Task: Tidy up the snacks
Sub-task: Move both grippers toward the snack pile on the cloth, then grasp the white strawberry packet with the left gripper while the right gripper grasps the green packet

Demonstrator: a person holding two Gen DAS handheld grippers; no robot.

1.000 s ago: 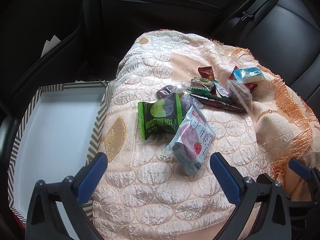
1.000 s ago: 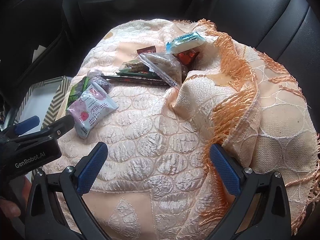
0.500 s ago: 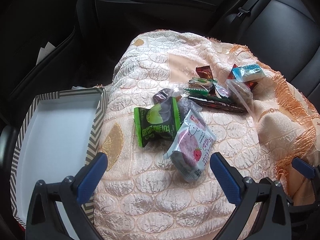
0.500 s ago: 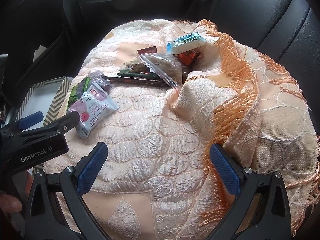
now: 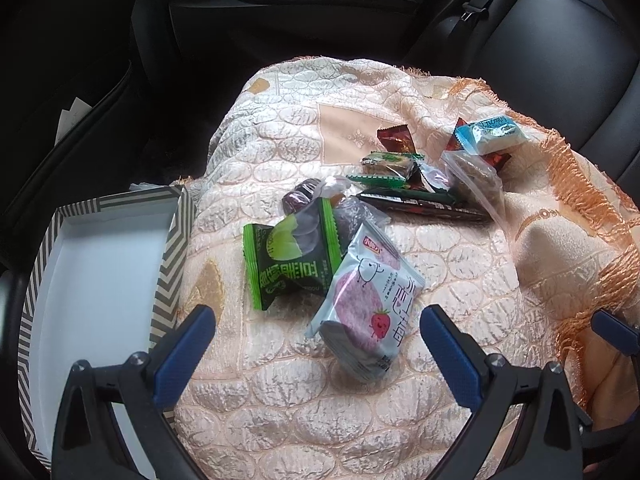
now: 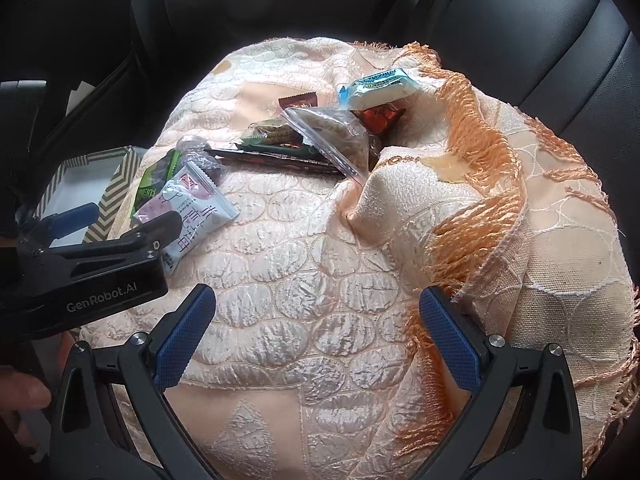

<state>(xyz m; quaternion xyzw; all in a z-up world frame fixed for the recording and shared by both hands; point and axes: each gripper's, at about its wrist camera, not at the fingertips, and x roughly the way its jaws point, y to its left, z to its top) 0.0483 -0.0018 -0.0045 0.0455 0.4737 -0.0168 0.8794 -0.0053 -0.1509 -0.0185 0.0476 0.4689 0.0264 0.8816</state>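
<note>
Several snack packs lie on a peach quilted cloth (image 5: 360,412). Nearest my open left gripper (image 5: 316,344) is a white and purple strawberry pack (image 5: 366,304), its near end between the blue pads without touching them. Left of it lies a green pack (image 5: 290,256). Further back are a clear zip bag (image 5: 476,178), a long dark bar (image 5: 420,204) and a light blue pack (image 5: 490,134). My right gripper (image 6: 316,328) is open and empty over bare cloth. The left gripper (image 6: 100,232) shows in the right wrist view beside the strawberry pack (image 6: 192,208).
A white box with a zigzag-patterned rim (image 5: 168,248) stands left of the cloth, open, nothing inside that I can see. Black car seats (image 5: 560,48) and a door panel surround the cloth. An orange fringe (image 6: 472,184) and a raised fold lie at the right.
My left gripper has moved forward, so the strawberry pack now lies partly between its pads. The right gripper has barely moved. No snack has shifted.
</note>
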